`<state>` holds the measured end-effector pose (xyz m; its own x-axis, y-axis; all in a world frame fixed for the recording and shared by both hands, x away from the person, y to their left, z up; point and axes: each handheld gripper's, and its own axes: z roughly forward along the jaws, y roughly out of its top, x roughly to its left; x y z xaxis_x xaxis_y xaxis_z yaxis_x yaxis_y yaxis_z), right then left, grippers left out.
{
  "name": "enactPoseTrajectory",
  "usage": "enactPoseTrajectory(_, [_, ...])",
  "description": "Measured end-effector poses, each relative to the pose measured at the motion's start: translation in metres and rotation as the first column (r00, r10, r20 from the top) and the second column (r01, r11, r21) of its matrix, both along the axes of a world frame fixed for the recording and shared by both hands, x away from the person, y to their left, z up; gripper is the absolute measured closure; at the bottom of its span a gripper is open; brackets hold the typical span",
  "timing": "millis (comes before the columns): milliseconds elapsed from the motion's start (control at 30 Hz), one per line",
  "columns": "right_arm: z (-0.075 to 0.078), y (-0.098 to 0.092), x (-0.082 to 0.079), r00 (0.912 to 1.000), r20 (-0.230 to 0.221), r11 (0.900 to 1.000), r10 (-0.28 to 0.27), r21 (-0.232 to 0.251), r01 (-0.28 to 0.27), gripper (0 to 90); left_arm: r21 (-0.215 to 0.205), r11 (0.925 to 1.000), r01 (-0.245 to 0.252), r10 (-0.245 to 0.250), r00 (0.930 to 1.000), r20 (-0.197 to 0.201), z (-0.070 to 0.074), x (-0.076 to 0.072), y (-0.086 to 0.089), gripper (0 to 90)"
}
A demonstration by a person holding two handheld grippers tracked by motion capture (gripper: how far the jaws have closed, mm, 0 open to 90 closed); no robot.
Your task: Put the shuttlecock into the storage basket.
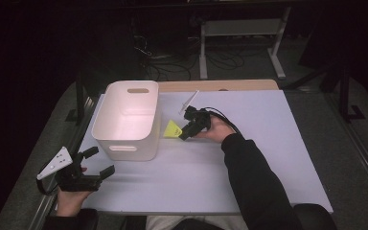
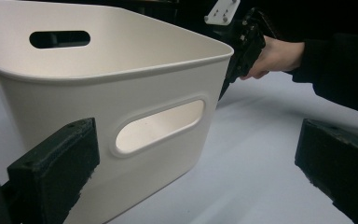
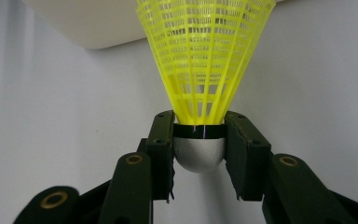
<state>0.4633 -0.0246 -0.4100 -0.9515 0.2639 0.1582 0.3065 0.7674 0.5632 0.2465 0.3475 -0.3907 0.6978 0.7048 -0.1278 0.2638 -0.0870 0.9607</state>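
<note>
Pick-up appears accomplished; delivery is outstanding. The right gripper [image 3: 199, 140] has its jaws closed against the rounded grey-white cork base of a yellow shuttlecock [image 3: 204, 60], the pads pressing it from both sides just below the black band. The shuttlecock [image 1: 172, 130] sits low over the counter [image 1: 268, 143], just beside the right wall of the white bin [image 1: 127, 120] — not yet inside it, and whether it has left the surface cannot be told. The likely remainder: lift and release into the bin. The skirt is a bright yellow plastic mesh, flaring outward, undamaged as far as seen. The left gripper [image 1: 93, 163] rests at the near-left counter edge — jaws wide apart, holding nothing.
</note>
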Motion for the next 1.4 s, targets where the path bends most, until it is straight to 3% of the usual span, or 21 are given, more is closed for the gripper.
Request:
enactPoseTrajectory(933, [0.048,-0.018,-0.006,0.9978,0.063,0.999,-0.021,0.043,0.018,63.1,0.001,1.0,-0.001,0.001,1.0,-0.001,0.0,0.0,0.0,0.0])
enactPoseTrajectory(1400, [0.076,-0.017,-0.013,0.9958,0.091,0.999,-0.011,0.048,0.007,63.2,0.003,1.0,-0.003,0.003,1.0,-0.001,0.0,0.0,0.0,0.0])
